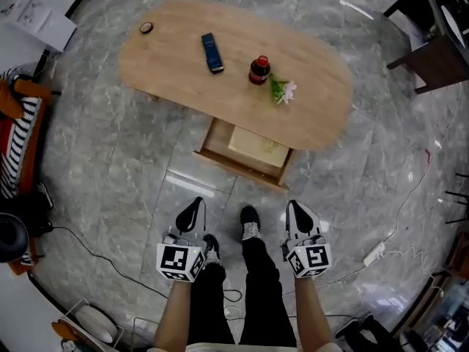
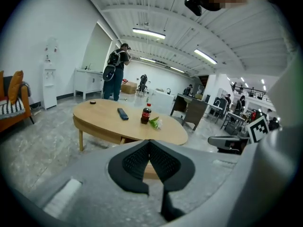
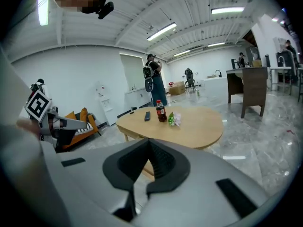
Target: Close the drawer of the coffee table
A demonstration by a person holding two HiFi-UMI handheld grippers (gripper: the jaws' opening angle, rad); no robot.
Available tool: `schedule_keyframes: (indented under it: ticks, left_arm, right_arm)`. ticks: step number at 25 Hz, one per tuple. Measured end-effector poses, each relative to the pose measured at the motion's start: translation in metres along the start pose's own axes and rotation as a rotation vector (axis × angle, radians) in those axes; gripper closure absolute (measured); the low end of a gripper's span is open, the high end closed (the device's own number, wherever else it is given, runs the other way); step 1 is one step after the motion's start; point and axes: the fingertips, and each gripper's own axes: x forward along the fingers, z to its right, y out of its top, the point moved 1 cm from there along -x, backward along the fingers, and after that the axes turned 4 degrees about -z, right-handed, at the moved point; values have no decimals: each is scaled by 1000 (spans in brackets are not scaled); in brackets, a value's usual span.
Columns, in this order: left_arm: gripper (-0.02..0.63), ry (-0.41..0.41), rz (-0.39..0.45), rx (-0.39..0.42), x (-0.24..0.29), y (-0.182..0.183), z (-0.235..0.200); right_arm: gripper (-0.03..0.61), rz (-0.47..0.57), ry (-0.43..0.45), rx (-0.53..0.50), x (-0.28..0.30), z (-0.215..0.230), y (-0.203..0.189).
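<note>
Head view, with both gripper views. The grey marble floor [image 1: 110, 167] fills the field. At 12 o'clock from the person stands the oval wooden coffee table [image 1: 176, 72]. Its drawer [image 1: 238, 166] is pulled out from the 6 o'clock edge toward the person and is plainly still open, with a pale interior showing.

The left gripper [image 1: 196, 205] lies at about 7 o'clock of the drawer and the right gripper [image 1: 294, 210] at about 5 o'clock. Both are well apart from the drawer front and point toward the table. Each gripper view shows the two jaws clenched together at the tips with nothing between them.

On the tabletop, a dark bottle [image 1: 259, 70] with a red label stands near the centre. A dark remote [image 1: 212, 53] lies at its 10 o'clock, and a flower sprig [image 1: 282, 90] lies just beside it at 4 o'clock. A small round object [image 1: 146, 28] sits near the table's 10 o'clock end.

Step in hand, as judged: the approach, with no contact yet made. The next move calls for bringing a clenched gripper flat against the drawer front, then pushing squarely toward 12 o'clock. An off-centre push could skew the drawer in its runners.
</note>
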Motion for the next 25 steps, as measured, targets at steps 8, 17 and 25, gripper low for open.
schedule_keyframes:
  ticks: [8, 17, 25]
  left_arm:
    - [606, -26, 34, 40, 68, -76, -49]
    - [606, -27, 170, 36, 167, -139, -98]
    - [606, -98, 313, 105, 178, -161, -98]
  right_arm:
    - [563, 55, -102, -9, 53, 37, -89]
    - [563, 264, -262, -126, 79, 86, -144]
    - [563, 407, -254, -149, 70, 88, -172]
